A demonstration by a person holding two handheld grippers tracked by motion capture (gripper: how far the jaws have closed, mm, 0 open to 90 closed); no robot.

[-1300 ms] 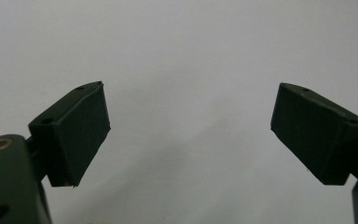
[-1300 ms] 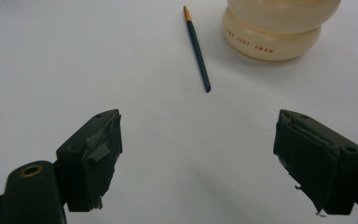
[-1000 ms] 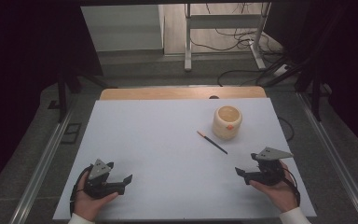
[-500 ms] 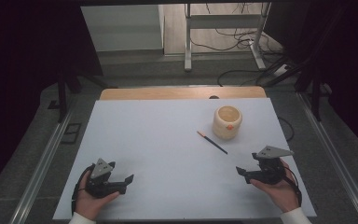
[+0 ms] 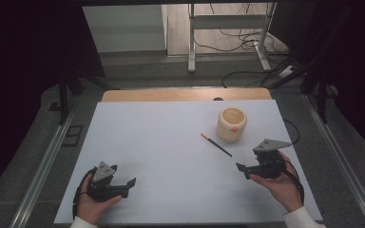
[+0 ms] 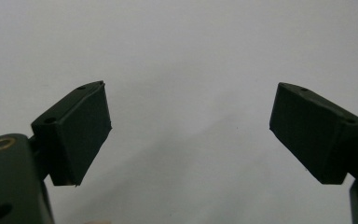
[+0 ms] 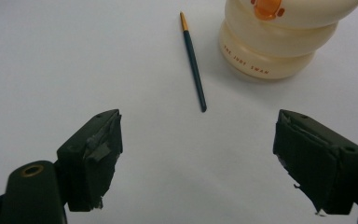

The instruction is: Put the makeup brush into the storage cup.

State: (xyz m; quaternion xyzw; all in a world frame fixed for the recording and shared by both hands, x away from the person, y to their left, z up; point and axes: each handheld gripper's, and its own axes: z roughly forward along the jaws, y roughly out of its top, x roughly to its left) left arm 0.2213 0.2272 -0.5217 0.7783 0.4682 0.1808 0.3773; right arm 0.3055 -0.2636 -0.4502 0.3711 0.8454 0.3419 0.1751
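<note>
1. The pencil point(image 5: 216, 145) lies flat on the white table point(image 5: 161, 142), right of centre in the high view, slanting from upper left to lower right, with its orange end at the upper left.
2. In the right gripper view the pencil point(image 7: 193, 60) sits in the upper middle of the frame, dark-bodied, orange end up, running down and slightly to the right.
3. The cream pot point(image 5: 231, 124) stands upright just to the upper right of the pencil in the high view, close beside it but apart; an orange mark shows on its side.
4. In the right gripper view the cream pot point(image 7: 279, 37) takes the upper right of the frame, with small lettering on its lower bulge.
5. The right gripper point(image 5: 244, 168) sits at the lower right of the high view, held in the right hand point(image 5: 280, 185), near the pencil's lower end but not touching it.
6. Its jaws are spread wide in its own view, with nothing but bare table between them; the right gripper point(image 7: 198, 158) points towards the pencil and pot.
7. The left gripper point(image 5: 128, 185) rests at the lower left of the high view, in the left hand point(image 5: 92, 206), well apart from the pencil.
8. In its own view the left gripper point(image 6: 191, 126) has its jaws spread wide too, over plain white table.
</note>
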